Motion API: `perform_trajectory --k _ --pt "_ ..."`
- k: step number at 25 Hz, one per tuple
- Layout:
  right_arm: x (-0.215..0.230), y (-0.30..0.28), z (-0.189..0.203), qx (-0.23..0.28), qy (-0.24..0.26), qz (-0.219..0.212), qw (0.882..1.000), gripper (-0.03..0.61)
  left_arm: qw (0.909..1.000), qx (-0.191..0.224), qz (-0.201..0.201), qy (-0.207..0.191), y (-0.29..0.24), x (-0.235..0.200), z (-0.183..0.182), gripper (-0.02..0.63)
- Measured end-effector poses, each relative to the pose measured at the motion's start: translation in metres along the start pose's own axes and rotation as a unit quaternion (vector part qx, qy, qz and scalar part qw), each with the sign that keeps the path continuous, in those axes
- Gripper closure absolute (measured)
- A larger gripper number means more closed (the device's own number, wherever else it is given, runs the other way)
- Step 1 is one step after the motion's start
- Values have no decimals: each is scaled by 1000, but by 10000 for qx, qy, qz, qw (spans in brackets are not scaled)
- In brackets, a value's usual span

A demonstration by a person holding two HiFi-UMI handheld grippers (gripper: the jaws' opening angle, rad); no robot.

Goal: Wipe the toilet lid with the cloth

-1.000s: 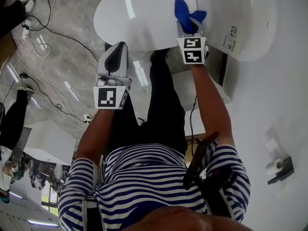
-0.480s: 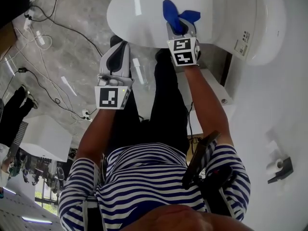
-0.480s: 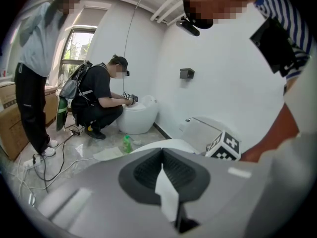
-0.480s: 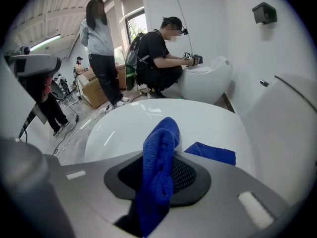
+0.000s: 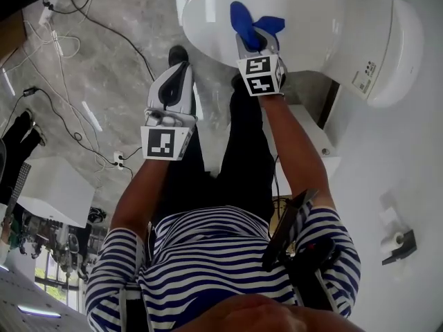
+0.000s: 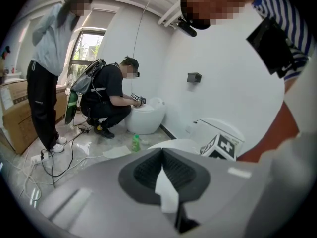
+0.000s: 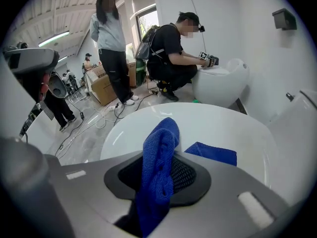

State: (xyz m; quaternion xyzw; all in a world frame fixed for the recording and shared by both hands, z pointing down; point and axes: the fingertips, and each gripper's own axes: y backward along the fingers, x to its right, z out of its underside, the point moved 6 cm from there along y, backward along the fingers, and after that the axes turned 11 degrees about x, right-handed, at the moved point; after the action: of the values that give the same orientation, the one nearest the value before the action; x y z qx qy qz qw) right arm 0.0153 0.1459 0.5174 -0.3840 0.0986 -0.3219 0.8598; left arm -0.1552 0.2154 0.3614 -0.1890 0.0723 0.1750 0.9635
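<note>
the lower end of your cloth (image 7: 158, 152) is hidden between the jaws of your right gripper (image 5: 255, 39); the toilet lid (image 5: 208, 12) runs off the head view's top edge.

The light is bright and even; the toilet lid (image 5: 208, 19) gleams, with glare streaks on the floor (image 5: 104, 61) beside it. Both gripper views bulge, corners black.

The grey left tool (image 6: 162, 155) fills the foreground, its dark ribbed jaws closed tip to tip with a pale wedge showing between them. Just past it lies a glossy white toilet lid (image 6: 173, 145). Farther off, a crouching person in black (image 6: 106, 100) reaches over a round white toilet (image 6: 146, 119). A green plastic bottle (image 6: 135, 143) stands on the floor nearby.
</note>
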Motion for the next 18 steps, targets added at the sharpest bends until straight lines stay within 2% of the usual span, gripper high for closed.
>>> perform_trajectory --k 18 --pt "-133 -69 -33 56 270 -656 9975 460 9994 -3 -234 236 57 -74 17 611"
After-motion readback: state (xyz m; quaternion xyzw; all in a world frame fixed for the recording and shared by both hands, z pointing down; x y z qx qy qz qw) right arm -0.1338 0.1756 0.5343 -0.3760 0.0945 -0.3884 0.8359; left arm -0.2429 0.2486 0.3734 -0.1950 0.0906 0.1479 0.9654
